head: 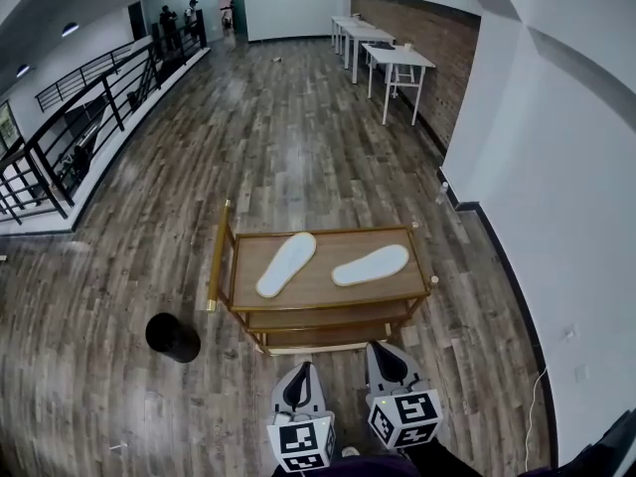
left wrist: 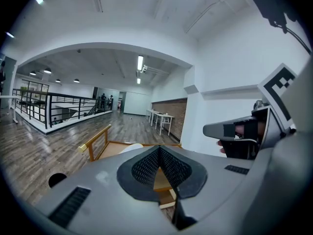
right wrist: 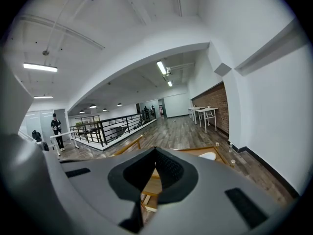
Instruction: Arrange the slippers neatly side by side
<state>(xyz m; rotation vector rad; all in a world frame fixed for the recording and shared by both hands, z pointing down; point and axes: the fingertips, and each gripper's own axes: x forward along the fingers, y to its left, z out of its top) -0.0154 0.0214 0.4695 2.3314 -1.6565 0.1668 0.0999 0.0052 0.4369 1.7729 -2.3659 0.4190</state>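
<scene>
Two white slippers lie apart on the top shelf of a wooden cart (head: pixel 323 291). The left slipper (head: pixel 286 264) is angled toward the far right; the right slipper (head: pixel 371 264) lies almost crosswise. Both grippers hover near the cart's front edge, short of the slippers. My left gripper (head: pixel 302 371) is shut and empty, as is my right gripper (head: pixel 380 349). In the left gripper view the jaws (left wrist: pixel 159 153) meet at their tips, with a slipper (left wrist: pixel 131 148) beyond them. In the right gripper view the jaws (right wrist: pixel 155 153) are together, and a slipper (right wrist: pixel 208 155) shows past them on the right.
A black round object (head: pixel 172 336) sits on the wood floor left of the cart. A white wall (head: pixel 556 217) runs close along the right. A black railing (head: pixel 79 127) borders the left. White tables (head: pixel 393 63) stand far back, with people in the distance.
</scene>
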